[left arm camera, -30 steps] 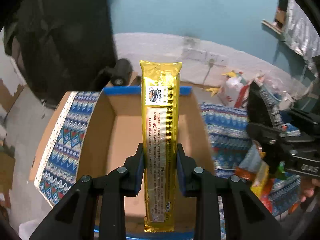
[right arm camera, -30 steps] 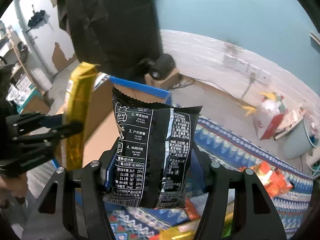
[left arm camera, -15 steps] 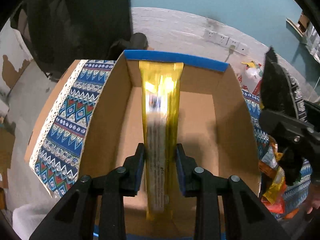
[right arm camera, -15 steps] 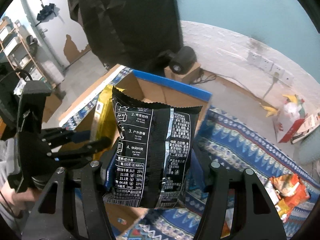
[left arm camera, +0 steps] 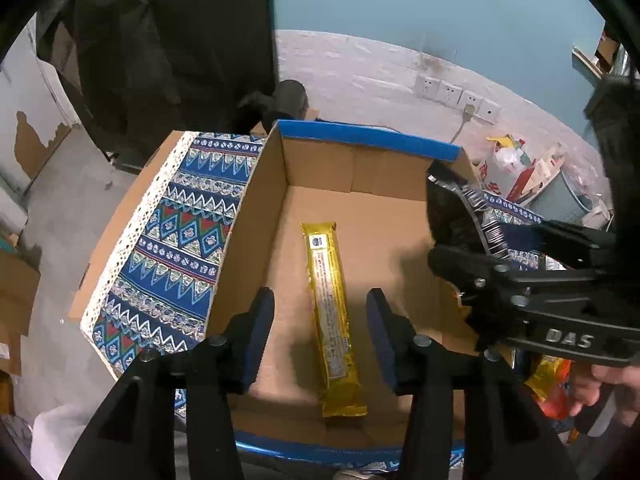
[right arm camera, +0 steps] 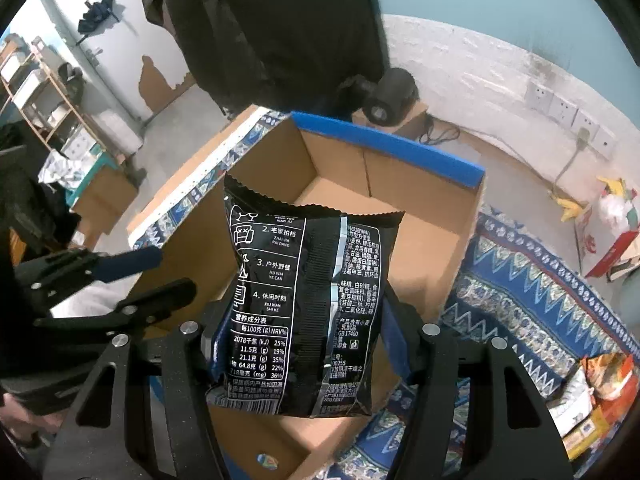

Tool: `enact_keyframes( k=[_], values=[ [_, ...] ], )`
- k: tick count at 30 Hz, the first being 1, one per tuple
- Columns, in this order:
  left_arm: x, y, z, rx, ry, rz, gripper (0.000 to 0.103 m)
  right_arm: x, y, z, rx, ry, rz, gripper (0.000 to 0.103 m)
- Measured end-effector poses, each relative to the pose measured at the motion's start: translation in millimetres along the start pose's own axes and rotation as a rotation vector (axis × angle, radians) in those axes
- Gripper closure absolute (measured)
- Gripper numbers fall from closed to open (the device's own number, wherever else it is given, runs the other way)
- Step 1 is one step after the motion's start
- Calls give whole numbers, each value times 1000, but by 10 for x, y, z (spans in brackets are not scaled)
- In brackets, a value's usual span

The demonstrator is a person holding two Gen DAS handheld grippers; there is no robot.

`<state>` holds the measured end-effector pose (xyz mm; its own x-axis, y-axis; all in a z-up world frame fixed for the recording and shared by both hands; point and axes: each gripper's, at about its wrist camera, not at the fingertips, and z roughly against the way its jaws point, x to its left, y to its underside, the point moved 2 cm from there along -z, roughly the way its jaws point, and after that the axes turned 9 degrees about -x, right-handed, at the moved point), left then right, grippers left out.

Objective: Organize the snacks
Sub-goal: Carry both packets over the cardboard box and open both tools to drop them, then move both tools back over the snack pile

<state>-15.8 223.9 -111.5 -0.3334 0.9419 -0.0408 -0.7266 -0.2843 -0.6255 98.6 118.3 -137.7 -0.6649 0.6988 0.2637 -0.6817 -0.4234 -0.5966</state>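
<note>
A long gold snack pack (left arm camera: 331,312) lies flat on the floor of the cardboard box (left arm camera: 256,216), lengthwise below my left gripper (left arm camera: 320,312). The left jaws are opening and stand apart on either side of the pack, clear of it. My right gripper (right arm camera: 298,332) is shut on a black snack bag (right arm camera: 304,304) with white print, held upright over the near edge of the cardboard box (right arm camera: 432,240). In the left wrist view the right gripper (left arm camera: 500,276) and the black bag (left arm camera: 460,212) hang over the box's right wall. The left gripper (right arm camera: 132,280) shows at the left of the right wrist view.
The box has a blue-taped rim (left arm camera: 368,136) and stands on a blue patterned cloth (left arm camera: 176,248) over a table. Several orange and yellow snack packs (right arm camera: 600,396) lie on the cloth to the right. A person's hand (left arm camera: 600,392) holds the right gripper. Wall sockets (left arm camera: 456,94) sit behind.
The left gripper let go of the gold pack, which dropped onto the box floor, and its jaws spread. Both grippers moved in over the box; the black bag stays gripped.
</note>
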Motion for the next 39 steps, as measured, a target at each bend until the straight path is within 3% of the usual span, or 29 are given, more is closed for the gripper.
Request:
enact_keyframes(
  k=[2,6,13,23,34,39],
  values=[
    [9,0,22,-4,2,3,54,-2,5,-34,10,-3,-9,40],
    [0,5,47,-4,3,6,54,-28,-22,-51,20,-12,-33,29],
    [-141,-29,119,-22,45,-4,45,-29,-30,159,-23,25,-25,28],
    [-545,-42,257,-49,95,-77,32,-230,43,624,-76,76,-26,26],
    [-1110,-7,322,-37,173,-158,32,-641,225,1161,-114,146,-77,23],
    [-1395,30,349,-23,235,-182,32,-914,386,1395,-105,219,-103,22]
  ],
)
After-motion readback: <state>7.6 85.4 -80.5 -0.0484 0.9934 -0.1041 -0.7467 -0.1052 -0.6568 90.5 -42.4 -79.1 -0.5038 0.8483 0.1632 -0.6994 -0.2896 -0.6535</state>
